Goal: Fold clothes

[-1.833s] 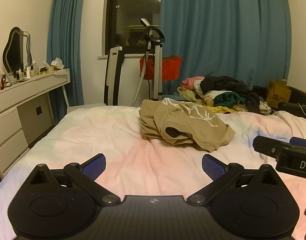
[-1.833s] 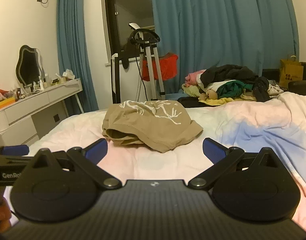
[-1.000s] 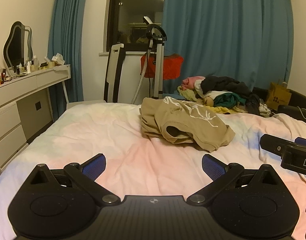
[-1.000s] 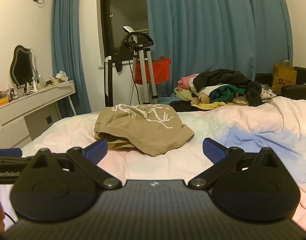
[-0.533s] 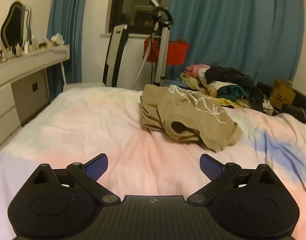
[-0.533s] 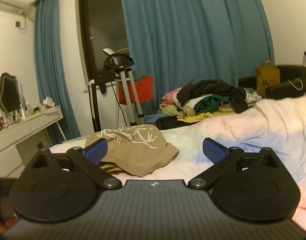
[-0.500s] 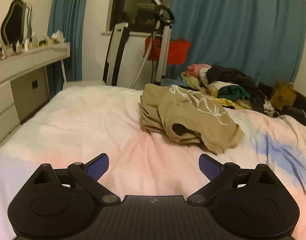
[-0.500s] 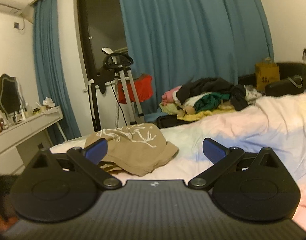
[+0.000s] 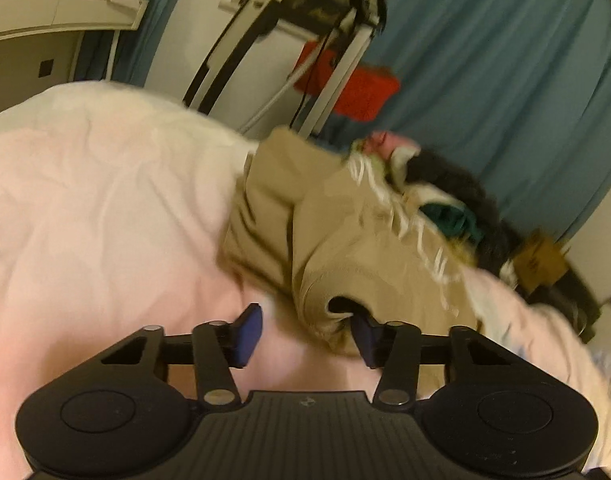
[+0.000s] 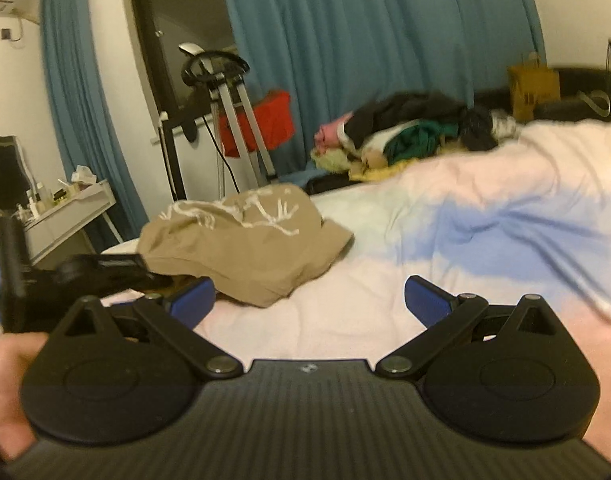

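1. On the pink bed [image 9: 85, 208], the crumpled tan shirt [image 9: 345, 248] lies near its middle.
2. Left gripper [image 9: 305, 330] is closing its jaws around the shirt's near hem; the fabric sits between them, not visibly pinched yet. Best to catch 1 layer only.
3. Right gripper [image 10: 309, 300] stands wide open and empty, short of the shirt; it should take the opposite edge.

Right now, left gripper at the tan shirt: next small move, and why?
Probably ease the left gripper slightly forward and let it finish closing. Its jaws are closing around the near edge of the crumpled tan shirt; one blue pad sits at the dark opening, the other over bare bedsheet, so the grip isn't made yet.
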Demonstrator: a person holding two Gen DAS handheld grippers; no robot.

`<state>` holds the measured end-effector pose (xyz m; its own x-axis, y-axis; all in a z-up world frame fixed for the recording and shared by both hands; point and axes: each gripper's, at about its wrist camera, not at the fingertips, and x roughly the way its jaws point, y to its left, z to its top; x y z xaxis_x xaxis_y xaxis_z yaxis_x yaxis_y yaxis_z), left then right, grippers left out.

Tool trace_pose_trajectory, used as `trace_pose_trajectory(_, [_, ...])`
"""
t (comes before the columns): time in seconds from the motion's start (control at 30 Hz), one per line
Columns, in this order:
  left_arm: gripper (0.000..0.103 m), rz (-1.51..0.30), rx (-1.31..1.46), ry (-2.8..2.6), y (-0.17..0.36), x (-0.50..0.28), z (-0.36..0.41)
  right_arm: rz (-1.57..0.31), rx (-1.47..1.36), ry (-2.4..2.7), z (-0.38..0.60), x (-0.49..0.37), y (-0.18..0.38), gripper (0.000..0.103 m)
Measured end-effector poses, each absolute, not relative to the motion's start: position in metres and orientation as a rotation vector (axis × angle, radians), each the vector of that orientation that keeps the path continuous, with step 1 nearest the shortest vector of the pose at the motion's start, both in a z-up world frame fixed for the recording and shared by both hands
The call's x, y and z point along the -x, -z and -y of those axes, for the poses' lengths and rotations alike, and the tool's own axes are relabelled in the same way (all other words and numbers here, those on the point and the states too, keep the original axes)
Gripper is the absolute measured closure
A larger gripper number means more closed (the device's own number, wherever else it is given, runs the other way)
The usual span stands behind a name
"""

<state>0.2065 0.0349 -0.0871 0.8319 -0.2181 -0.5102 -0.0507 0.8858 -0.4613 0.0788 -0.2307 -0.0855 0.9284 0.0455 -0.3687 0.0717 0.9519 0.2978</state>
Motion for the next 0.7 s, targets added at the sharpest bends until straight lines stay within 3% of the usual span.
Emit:
trace_pose_trajectory(0.37, [0.055, -0.504, 0.549, 0.192, 0.091, -0.209, -0.040, -0.430, -0.364, 0.005, 0.231, -0.101, 0.109, 0.000])
trace_pose_trajectory(0.43, [0.068, -0.521, 0.560, 0.180, 0.097, -0.218, -0.037, -0.431, -0.350, 0.000, 0.230, -0.099, 0.109, 0.000])
trace_pose_trajectory(0.47, [0.086, -0.528, 0.563, 0.176, 0.099, -0.221, -0.036, -0.431, -0.344, -0.003, 0.229, -0.098, 0.109, 0.000])
trace_pose_trajectory(0.5, [0.094, -0.528, 0.552, 0.177, 0.099, -0.219, -0.036, -0.430, -0.338, -0.006, 0.228, -0.097, 0.109, 0.000])
trace_pose_trajectory(0.7, [0.099, -0.372, 0.388, 0.190, 0.046, -0.162, -0.037, -0.352, -0.274, -0.029, 0.218, -0.088, 0.096, 0.000])
